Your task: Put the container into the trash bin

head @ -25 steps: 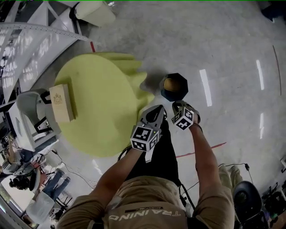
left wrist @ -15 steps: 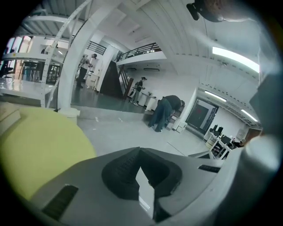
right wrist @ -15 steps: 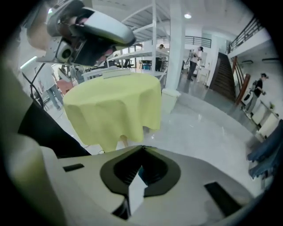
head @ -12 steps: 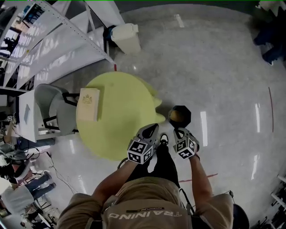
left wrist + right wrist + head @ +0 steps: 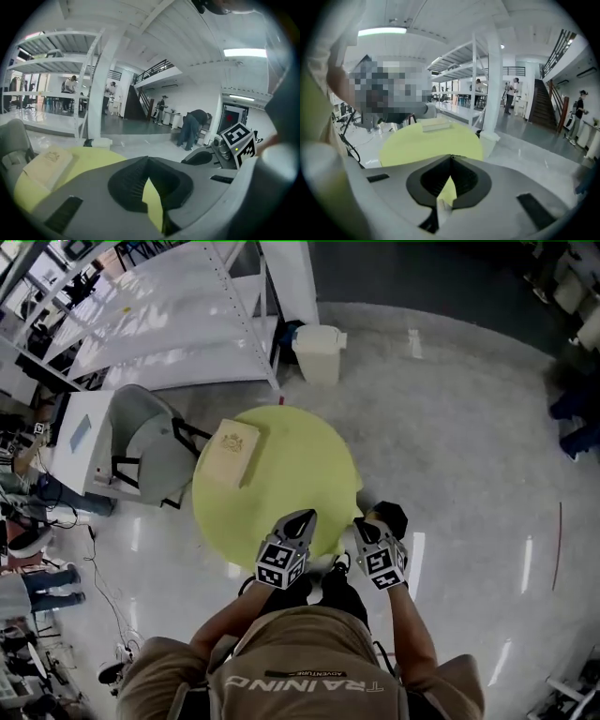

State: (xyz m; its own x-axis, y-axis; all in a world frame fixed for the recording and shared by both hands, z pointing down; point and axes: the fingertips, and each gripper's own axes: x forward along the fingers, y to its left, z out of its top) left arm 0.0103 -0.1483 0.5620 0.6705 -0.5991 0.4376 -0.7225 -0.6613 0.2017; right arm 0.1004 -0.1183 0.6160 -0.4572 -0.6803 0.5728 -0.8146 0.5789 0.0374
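Yellow round tabletop (image 5: 281,474) lies ahead of my left gripper (image 5: 302,517) and right gripper (image 5: 362,526), both pressed together, empty; black trash bin (image 5: 394,517) sits just beside the right one.

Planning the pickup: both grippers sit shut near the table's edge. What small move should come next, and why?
Probably open the left gripper and reach toward the tan box on the yellow table: both it and the right gripper are shut and empty, and the box lies on the left side.
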